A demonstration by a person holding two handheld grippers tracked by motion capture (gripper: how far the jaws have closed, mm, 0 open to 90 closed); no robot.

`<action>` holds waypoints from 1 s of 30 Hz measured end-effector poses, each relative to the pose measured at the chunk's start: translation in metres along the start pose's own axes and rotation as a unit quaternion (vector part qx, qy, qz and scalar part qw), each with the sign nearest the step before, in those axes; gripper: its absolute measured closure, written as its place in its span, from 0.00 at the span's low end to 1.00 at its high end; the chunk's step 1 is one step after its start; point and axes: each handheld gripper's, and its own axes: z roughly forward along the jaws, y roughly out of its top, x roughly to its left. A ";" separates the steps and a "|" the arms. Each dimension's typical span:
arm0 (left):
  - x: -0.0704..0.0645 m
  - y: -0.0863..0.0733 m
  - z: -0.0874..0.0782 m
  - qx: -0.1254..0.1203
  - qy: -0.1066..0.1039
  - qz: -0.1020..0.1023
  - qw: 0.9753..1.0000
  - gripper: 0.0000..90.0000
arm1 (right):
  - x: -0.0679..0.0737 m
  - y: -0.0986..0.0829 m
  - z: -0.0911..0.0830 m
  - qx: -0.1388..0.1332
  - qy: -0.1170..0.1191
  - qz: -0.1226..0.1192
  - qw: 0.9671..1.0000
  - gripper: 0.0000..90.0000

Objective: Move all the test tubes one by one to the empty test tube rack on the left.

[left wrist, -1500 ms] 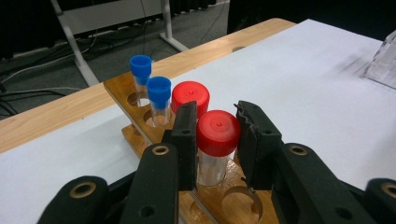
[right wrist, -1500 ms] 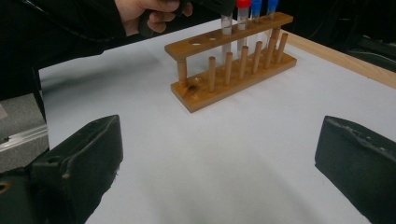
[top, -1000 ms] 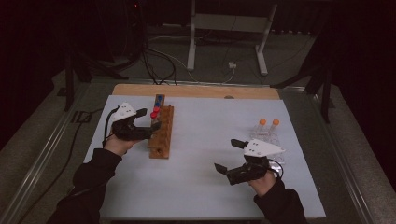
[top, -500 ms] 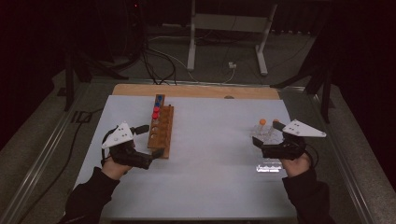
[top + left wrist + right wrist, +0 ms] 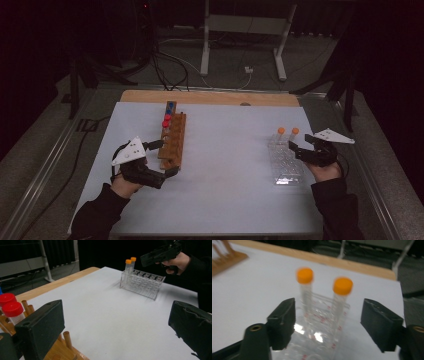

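Observation:
A wooden peg rack [image 5: 173, 142] lies left of centre and holds two red-capped tubes [image 5: 166, 120] and a blue-capped one [image 5: 170, 106] at its far end. My left gripper [image 5: 163, 159] is open at the rack's near end, its jaws wide apart [image 5: 120, 325], with the pegs [image 5: 67, 338] and red caps [image 5: 12, 308] beside its left jaw. On the right, a clear tube rack [image 5: 286, 162] carries two orange-capped tubes [image 5: 281, 131] at its far end. My right gripper [image 5: 296, 149] is open [image 5: 332, 318], facing the two tubes [image 5: 305, 275] without touching them.
A white sheet [image 5: 230, 150] covers the table, with a wooden strip [image 5: 210, 97] along its far edge. Beyond it stand a metal stand [image 5: 240, 30] and floor cables [image 5: 165, 65]. A metal rail [image 5: 45, 175] runs along the left side.
My left gripper has drawn back from the middle of the wooden rack to its near end. My right gripper has moved right and away, from in front of the clear rack to its right side.

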 end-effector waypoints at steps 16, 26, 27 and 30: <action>0.001 -0.002 0.002 0.004 -0.003 -0.004 1.000 0.01 | -0.017 -0.002 0.031 0.038 -0.008 0.026 0.999 0.74; 0.001 -0.002 0.002 0.005 0.000 -0.004 1.000 0.01 | -0.014 0.002 0.037 0.040 -0.003 0.013 0.999 0.83; 0.002 -0.002 0.002 0.005 -0.001 -0.004 1.000 0.01 | -0.014 0.002 0.037 0.040 -0.003 0.013 0.999 0.83; 0.002 -0.002 0.002 0.006 -0.003 -0.006 1.000 0.01 | -0.014 0.004 0.035 0.034 -0.003 0.014 0.999 0.83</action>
